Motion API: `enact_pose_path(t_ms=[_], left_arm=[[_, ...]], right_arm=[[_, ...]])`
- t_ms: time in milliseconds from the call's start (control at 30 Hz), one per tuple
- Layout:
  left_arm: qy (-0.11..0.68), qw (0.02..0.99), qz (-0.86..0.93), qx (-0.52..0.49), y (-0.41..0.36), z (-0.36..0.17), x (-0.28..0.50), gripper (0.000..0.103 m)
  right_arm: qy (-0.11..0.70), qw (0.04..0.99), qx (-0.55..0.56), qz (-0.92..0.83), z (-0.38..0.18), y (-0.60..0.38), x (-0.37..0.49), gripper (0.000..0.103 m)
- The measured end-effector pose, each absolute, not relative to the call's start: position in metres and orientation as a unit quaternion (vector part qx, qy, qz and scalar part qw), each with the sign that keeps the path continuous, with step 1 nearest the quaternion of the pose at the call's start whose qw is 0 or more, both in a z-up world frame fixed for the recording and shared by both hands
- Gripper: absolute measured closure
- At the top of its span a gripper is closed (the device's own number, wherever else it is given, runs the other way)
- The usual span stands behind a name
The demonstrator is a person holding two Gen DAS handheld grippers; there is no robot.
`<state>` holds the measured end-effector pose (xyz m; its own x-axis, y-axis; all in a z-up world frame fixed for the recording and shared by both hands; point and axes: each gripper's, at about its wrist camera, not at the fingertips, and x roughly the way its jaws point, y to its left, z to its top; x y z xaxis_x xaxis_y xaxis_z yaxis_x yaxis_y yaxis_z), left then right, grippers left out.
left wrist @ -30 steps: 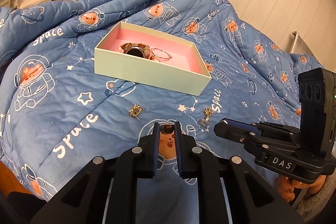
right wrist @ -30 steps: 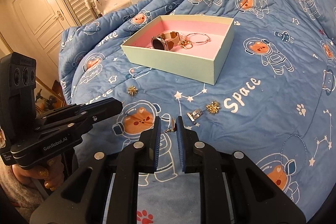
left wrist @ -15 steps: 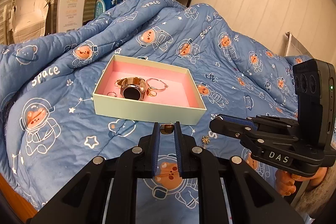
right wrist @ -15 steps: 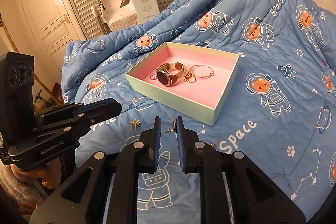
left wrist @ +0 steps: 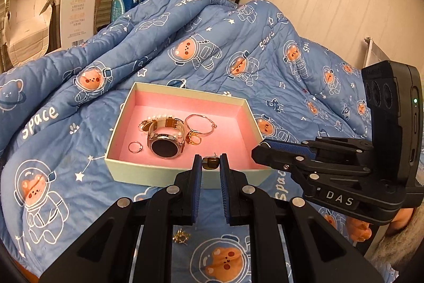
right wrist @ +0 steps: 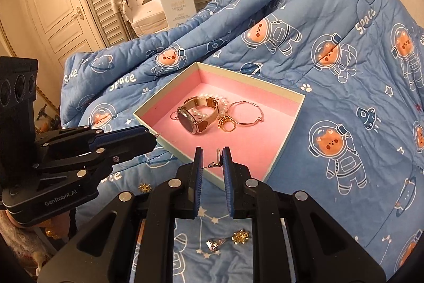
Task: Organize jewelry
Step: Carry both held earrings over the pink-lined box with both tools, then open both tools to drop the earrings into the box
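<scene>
Jewelry box (left wrist: pixel 185 178), pink-lined, on the bed quilt (left wrist: pixel 66 123): both grippers, a second ago back over the quilt, now at its near rim, left gripper (left wrist: pixel 210 163) clenched on a dark stud (left wrist: pixel 210 162), right gripper (right wrist: pixel 212 163) on an earring (right wrist: pixel 216 161), drops seemingly next.

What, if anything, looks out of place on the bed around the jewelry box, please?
Three small pieces lie loose on the blue quilt outside the box: a gold starburst piece beside a silver clip, and another starburst farther left.
</scene>
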<state>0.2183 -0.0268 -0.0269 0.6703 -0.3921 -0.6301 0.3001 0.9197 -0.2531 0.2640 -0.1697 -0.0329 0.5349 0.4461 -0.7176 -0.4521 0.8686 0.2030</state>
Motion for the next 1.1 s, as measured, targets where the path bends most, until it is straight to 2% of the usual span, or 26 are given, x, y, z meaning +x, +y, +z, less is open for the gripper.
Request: enact_pose_path(t_ms=[167,633,1100], left_arm=[[0.374,0.9,-0.213,-0.069,-0.033,-0.026,0.243,0.09],[0.429,0.88,-0.204,0.015,-0.056,-0.053,0.278,0.09],[0.446,0.874,-0.194,0.022,-0.053,-0.062,0.288,0.09]], right_arm=[[0.408,0.875,-0.039,0.256,-0.036,-0.163,0.286,0.088],[0.445,0.854,-0.111,0.248,-0.063,-0.142,0.325,0.088],[0.451,0.851,-0.125,0.237,-0.072,-0.143,0.343,0.087]])
